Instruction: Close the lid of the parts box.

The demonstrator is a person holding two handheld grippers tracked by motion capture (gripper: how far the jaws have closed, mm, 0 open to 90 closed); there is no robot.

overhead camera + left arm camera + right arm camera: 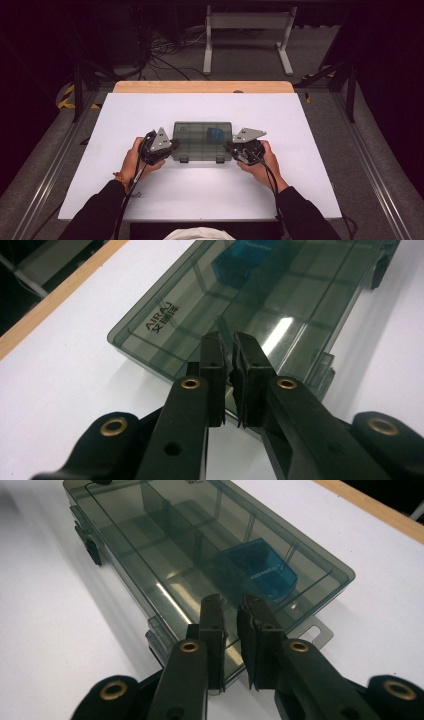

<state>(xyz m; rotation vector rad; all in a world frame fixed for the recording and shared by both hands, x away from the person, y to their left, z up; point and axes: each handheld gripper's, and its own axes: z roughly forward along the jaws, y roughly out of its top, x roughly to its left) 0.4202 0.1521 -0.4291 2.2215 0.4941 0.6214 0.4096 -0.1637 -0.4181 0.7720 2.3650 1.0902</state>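
A smoky see-through compartment box (202,140) lies shut on the white table (200,195), with a blue item (216,133) in a right-hand compartment. My left gripper (175,145) is at the box's left end and my right gripper (227,146) at its right end. In the left gripper view the jaws (227,347) stand almost together over the end of the box (280,300), nothing between them. In the right gripper view the jaws (232,607) stand a narrow gap apart over the end of the box (200,540), near the blue item (260,570), holding nothing.
Two dark latches (183,159) sit on the box's near side. A wooden strip (202,86) runs along the table's far edge. A white metal stand (247,30) and cables lie on the floor beyond. Bare table surrounds the box.
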